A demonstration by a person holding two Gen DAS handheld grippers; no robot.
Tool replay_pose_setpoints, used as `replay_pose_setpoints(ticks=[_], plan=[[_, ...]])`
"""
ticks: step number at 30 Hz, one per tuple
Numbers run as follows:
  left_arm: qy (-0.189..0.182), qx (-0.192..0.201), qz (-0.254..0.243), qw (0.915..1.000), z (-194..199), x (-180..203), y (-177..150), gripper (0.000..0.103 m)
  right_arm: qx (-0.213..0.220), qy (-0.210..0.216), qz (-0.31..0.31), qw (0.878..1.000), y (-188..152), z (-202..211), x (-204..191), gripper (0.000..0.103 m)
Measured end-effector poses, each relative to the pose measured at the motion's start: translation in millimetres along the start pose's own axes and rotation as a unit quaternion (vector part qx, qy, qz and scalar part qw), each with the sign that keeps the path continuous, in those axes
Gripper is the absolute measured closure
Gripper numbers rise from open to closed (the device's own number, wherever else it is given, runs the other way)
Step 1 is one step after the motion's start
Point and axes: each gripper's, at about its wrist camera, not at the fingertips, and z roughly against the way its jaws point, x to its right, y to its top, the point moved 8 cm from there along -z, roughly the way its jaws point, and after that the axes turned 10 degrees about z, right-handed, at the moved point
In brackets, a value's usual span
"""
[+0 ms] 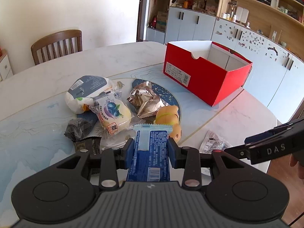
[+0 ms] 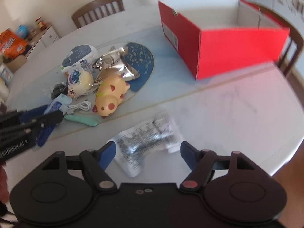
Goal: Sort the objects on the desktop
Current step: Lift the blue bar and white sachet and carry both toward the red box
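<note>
Left tool clamps blue packet; snack pile ahead.

A: Report clearance around the red box.

B: The box is open on top, with nothing above its rim. Bare desk lies between it and the clear printed packet, so that lane is free.

A: Obstructions on the left?

B: A dense cluster: yellow spotted toy, foil wrapper, blueberry bun packet, white cable, teal handle. Items touch or overlap, leaving no gap between them. The left gripper, closed on a blue packet, blocks the cluster's near edge.
</note>
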Motion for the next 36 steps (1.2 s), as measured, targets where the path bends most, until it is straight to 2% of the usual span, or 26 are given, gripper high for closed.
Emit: replay_pose_setpoints(ticks=[6,9,13,16,24,27,36], plan=[[0.0,0.004,0.008,1.0,4.6,-11.2,1.0,0.067,-0.045,0.018,-0.119,0.992,1.2,-20.8,2.8,0.028],[0.0,0.003,0.013,0.9999,5.3,-17.8,0.6,0.068,-0.051,0.003,-0.172,0.984,8.4,-31.3,7.6,0.028],[0.0,0.003,0.014,0.9999,5.6,-22.2,-0.5,0.068,-0.056,-0.033,-0.2,0.978,15.5,-44.2,12.4,0.028],[0.001,0.004,0.016,0.9999,5.6,-25.9,-1.1,0.068,-0.063,-0.055,-0.193,0.978,18.4,-50.8,12.2,0.028],[0.004,0.001,0.021,0.9998,3.9,-34.4,-1.4,0.068,-0.091,-0.109,-0.123,0.982,17.5,-62.7,-1.9,0.024],[0.006,0.0,0.021,0.9998,3.2,-35.8,-1.7,0.068,-0.096,-0.127,-0.093,0.983,16.6,-64.7,-4.5,0.03],[0.006,-0.003,0.012,0.9999,5.4,-30.4,-1.9,0.067,-0.098,-0.12,-0.092,0.984,13.9,-58.5,2.0,0.039]])
